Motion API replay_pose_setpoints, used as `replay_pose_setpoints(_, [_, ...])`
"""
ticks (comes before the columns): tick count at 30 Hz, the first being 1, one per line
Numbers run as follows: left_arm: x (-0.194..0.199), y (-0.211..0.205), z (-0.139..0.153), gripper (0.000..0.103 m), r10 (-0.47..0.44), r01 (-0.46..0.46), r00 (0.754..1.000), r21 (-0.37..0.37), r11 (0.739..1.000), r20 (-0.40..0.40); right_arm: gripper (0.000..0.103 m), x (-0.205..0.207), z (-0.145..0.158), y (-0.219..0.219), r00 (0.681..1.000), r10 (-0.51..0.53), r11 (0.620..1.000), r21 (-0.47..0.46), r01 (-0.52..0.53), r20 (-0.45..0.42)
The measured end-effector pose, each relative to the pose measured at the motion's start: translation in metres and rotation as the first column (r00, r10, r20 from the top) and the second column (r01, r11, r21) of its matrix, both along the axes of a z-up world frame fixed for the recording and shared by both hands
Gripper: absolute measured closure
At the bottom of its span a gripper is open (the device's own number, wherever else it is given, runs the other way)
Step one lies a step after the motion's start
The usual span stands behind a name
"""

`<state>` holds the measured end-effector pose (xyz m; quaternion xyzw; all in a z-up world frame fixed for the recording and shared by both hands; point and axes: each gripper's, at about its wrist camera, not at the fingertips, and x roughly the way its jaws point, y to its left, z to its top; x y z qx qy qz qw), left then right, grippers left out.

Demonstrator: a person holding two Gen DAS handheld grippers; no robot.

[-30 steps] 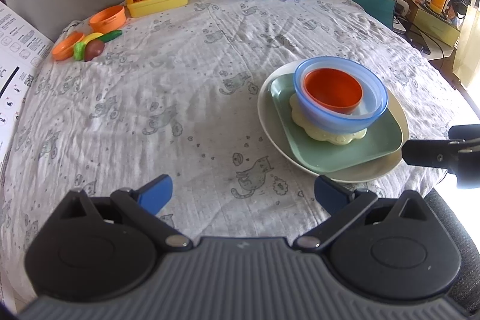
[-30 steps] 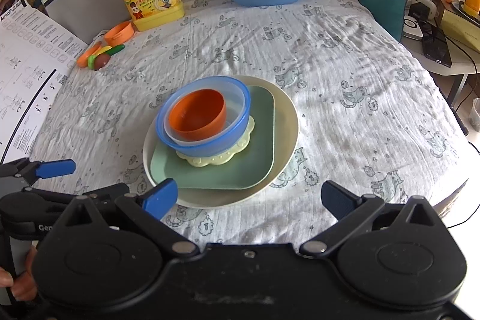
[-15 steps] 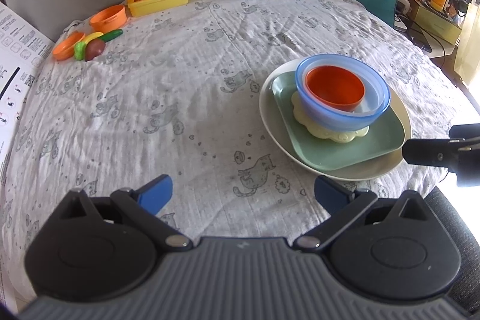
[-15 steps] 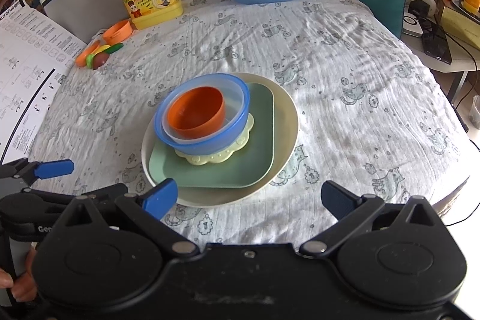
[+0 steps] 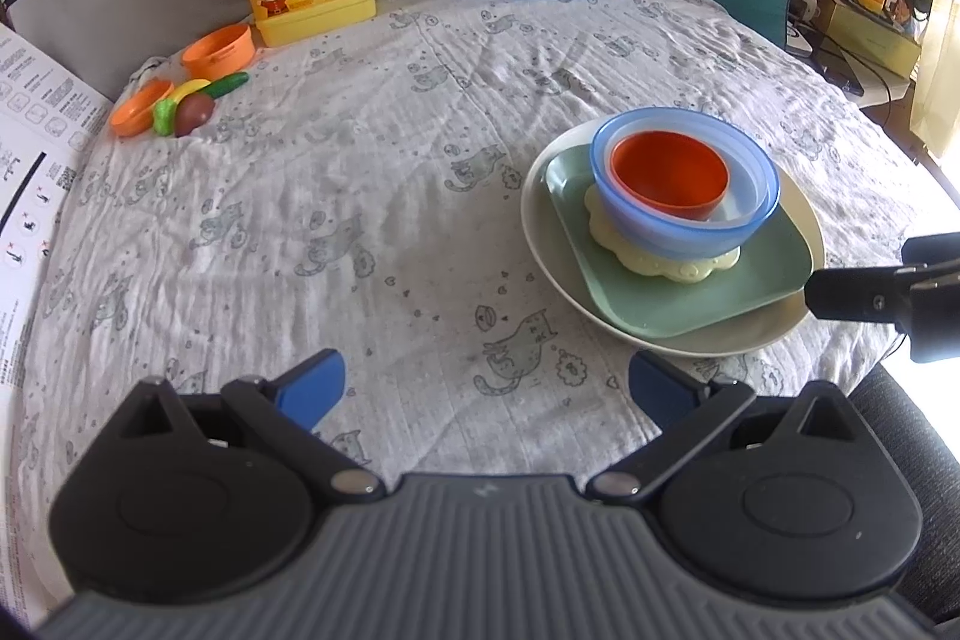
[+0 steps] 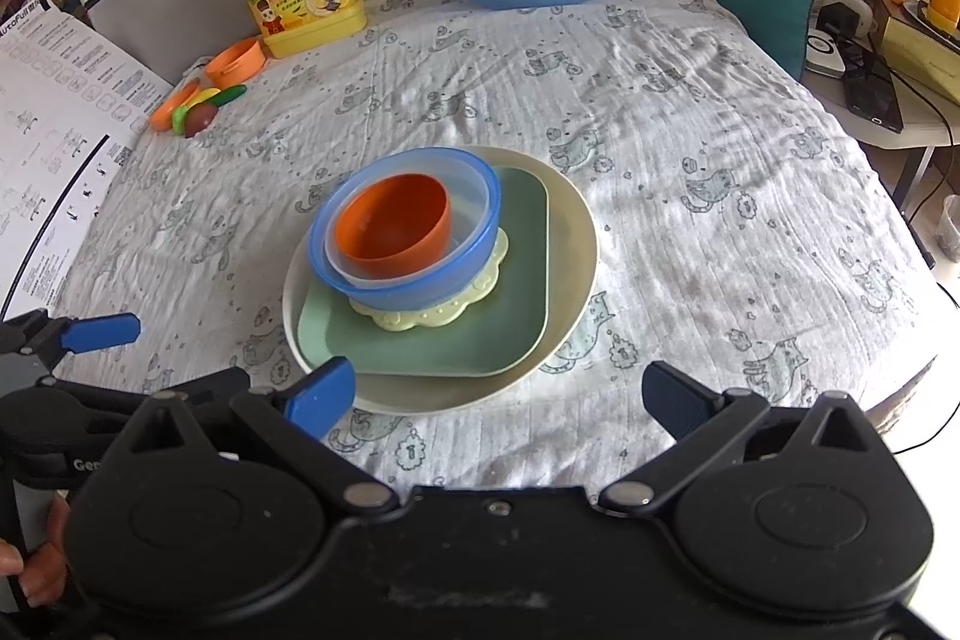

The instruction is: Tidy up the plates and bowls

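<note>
The dishes stand in one stack near the table's front edge; a cream round plate (image 6: 576,244) lies at the bottom, a green square plate (image 6: 516,316) on it, a pale yellow scalloped mat (image 6: 420,319) on that, then a blue bowl (image 6: 480,196) holding a clear bowl (image 6: 474,214), with an orange bowl (image 6: 393,226) nested inside. The stacking looks finished, judged from this arrangement; no other plate lies loose on the cloth (image 5: 360,196). Two small orange cups (image 5: 219,49) beside toy food (image 5: 195,112) at the far left may be left over; that is uncertain. The left gripper (image 5: 486,388) hovers spread wide and empty, left of the stack; the right gripper (image 6: 498,397) hovers likewise spread and empty, just in front of it.
</note>
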<state>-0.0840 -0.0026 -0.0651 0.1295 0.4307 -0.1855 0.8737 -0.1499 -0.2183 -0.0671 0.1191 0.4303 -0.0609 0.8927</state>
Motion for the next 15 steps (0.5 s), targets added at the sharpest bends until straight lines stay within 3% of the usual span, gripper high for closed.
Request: replay_pose_setpoints(15, [-0.0006, 0.0005, 0.0028, 0.0, -0.004, 0.004, 1.0, 0.017, 1.0, 0.007, 0.0, 0.0035, 0.0016, 0.0007, 1.0, 0.01, 1.0, -0.011, -0.01, -0.002])
